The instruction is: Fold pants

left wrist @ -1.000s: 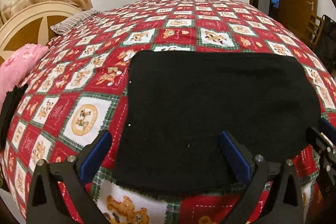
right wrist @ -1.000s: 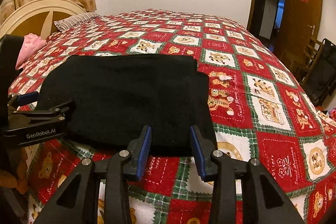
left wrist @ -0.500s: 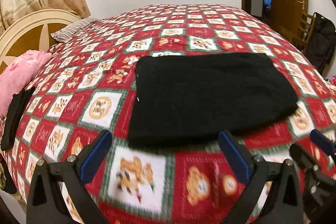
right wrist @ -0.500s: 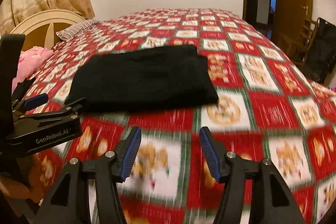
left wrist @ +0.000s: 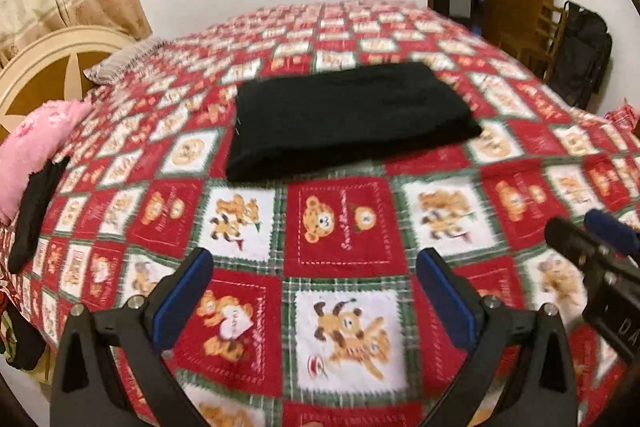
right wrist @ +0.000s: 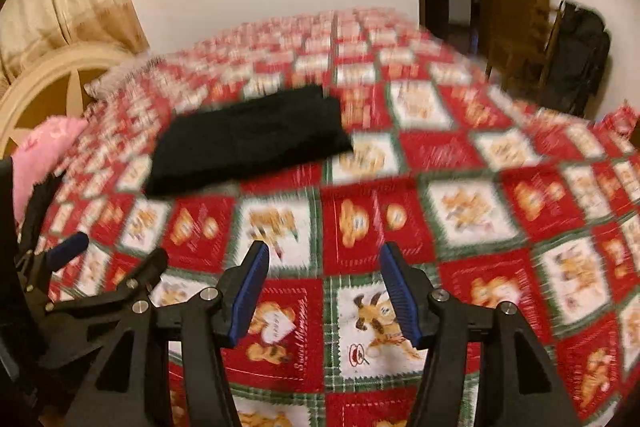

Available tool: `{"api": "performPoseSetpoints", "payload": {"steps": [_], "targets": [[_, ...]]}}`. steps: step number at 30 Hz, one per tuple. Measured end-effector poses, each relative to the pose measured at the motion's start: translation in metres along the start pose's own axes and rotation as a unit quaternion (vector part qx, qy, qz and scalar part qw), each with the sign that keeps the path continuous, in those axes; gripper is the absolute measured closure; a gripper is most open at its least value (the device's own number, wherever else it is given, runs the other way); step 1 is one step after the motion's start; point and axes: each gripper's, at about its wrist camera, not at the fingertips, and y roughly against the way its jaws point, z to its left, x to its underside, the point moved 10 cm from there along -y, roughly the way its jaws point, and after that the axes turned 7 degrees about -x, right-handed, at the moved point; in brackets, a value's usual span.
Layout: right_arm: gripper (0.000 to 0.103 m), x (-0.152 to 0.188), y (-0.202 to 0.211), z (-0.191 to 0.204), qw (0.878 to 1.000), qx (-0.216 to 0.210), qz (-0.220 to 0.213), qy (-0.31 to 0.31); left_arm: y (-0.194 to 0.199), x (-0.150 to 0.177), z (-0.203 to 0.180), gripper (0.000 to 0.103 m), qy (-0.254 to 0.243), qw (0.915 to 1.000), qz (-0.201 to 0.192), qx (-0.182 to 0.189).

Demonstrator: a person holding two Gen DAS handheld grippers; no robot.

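The black pants [left wrist: 344,119] lie folded into a flat rectangle on the red patchwork bedspread [left wrist: 340,227]; they also show in the right wrist view [right wrist: 248,143]. My left gripper [left wrist: 312,291] is open and empty, well back from the pants near the bed's front edge. My right gripper [right wrist: 324,287] is open and empty, also back from the pants. Each gripper shows at the edge of the other's view, the right one [left wrist: 592,247] and the left one [right wrist: 72,267].
A pink pillow [left wrist: 36,143] and a dark cloth [left wrist: 36,203] lie at the bed's left edge by the cream headboard [left wrist: 52,63]. A striped pillow [left wrist: 124,63] is at the far left. A chair and dark bag [left wrist: 580,55] stand right by the door.
Both grippers have pulled back from the folded pants toward the bed's front edge. The right gripper's jaws have opened wider. The pants stay where they lay.
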Motion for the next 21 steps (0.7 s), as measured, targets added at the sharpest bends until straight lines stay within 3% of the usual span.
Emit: {"api": "performPoseSetpoints", "payload": {"steps": [5, 9, 21], "targets": [[0.030, -0.028, 0.060, 0.016, 0.994, 0.008, -0.105, 0.025, 0.048, -0.022, 0.013, 0.000, 0.014, 0.9981, -0.060, -0.003], [0.030, -0.040, 0.085, 0.023, 0.989, 0.010, -0.143, 0.035, 0.072, -0.032, 0.024, 0.000, 0.028, 0.9959, -0.085, -0.010], [0.030, -0.037, 0.087, 0.018, 0.989, 0.007, -0.145, 0.020, 0.093, -0.034, 0.027, 0.000, 0.035, 0.9937, -0.105, -0.016]]}}
